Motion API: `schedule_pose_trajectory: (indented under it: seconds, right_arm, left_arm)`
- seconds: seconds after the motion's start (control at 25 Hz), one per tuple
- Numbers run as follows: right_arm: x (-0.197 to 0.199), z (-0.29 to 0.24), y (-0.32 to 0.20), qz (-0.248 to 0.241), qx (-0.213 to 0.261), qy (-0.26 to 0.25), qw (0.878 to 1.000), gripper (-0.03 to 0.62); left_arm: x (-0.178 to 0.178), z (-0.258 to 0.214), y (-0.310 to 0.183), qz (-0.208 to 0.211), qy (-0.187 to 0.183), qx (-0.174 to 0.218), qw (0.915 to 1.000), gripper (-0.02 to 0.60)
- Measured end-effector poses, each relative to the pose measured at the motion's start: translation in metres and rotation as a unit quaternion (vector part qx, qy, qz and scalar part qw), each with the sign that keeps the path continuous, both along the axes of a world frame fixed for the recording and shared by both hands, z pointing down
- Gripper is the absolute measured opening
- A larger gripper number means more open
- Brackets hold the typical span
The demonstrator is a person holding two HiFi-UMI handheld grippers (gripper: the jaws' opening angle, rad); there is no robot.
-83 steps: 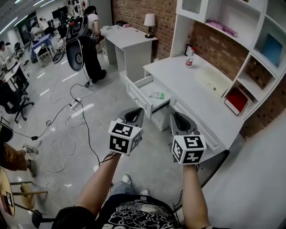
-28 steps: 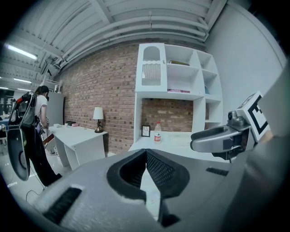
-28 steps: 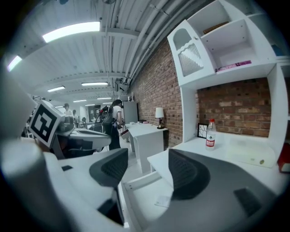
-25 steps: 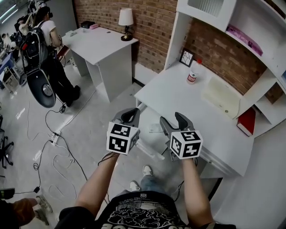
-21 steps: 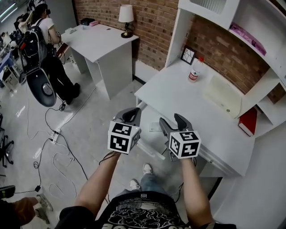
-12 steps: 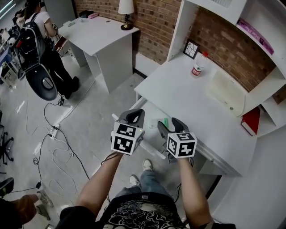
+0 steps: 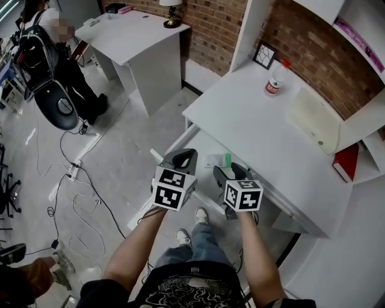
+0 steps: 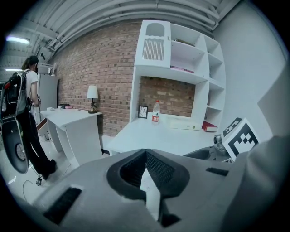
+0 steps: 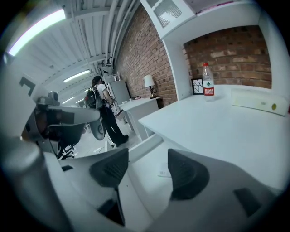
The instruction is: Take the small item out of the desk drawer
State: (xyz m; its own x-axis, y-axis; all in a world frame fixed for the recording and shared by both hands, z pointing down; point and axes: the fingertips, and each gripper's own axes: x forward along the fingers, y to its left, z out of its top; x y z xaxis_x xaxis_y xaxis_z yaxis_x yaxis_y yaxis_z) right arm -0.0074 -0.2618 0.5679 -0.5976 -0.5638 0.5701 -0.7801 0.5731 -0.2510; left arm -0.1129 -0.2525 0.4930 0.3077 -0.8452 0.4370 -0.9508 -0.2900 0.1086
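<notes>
- At the far left we see a person (image 7: 45, 51) with a dark backpack standing on the pale floor, with cables (image 7: 78, 198) trailing nearby.
- Next comes a white side table (image 7: 129, 36) against the brick wall, with a lamp (image 7: 172, 7) at its back edge.
- Our left gripper (image 7: 185, 155) hangs over the drawer's near corner; in the left gripper view its pads (image 8: 156, 167) meet at the tips with nothing between them.
- The drawer (image 7: 195, 143) stands pulled out from under the desk, its floor bare apart from one item.
- The small item (image 7: 218, 160) is a flat white packet with a green end. It lies flat on the drawer floor towards the back, close to the desk's front edge, between the two grippers in the head view.
- Our right gripper (image 7: 231, 171) is just beside the packet, its jaws apart. In the right gripper view the packet (image 9: 165, 172) shows in the gap, beyond the pads (image 9: 186, 174) and untouched.
- The white desk (image 7: 252, 129) carries a picture frame (image 7: 263, 55), a bottle (image 7: 275, 81) with a red label, and a cream flat case (image 7: 316, 120).
- A red book (image 7: 344, 163) leans in the shelf at the far right.
</notes>
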Motion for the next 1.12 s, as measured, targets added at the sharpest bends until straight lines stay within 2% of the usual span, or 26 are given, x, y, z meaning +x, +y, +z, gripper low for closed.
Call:
schedule_pose_trajectory:
  seconds: [0.36, 0.52, 0.76, 1.12]
  right_arm:
    - [0.009, 0.048, -0.023, 0.035, -0.035, 0.001, 0.999, 0.275]
    - [0.008, 0.06, -0.028, 0.036, -0.045, -0.001, 0.998, 0.275]
    - [0.011, 0.075, -0.038, 0.049, -0.061, 0.005, 0.997, 0.301]
    - [0.005, 0.115, -0.056, 0.103, -0.086, 0.028, 0.991, 0.376]
  left_arm:
    - [0.002, 0.024, -0.021, 0.014, -0.005, -0.02, 0.9997, 0.009]
    - [0.0, 0.034, -0.035, 0.012, -0.008, -0.028, 0.9995, 0.009]
    - [0.001, 0.052, -0.049, 0.033, -0.003, -0.039, 0.9987, 0.009]
    - [-0.05, 0.081, -0.067, 0.081, -0.016, -0.046, 0.9955, 0.009]
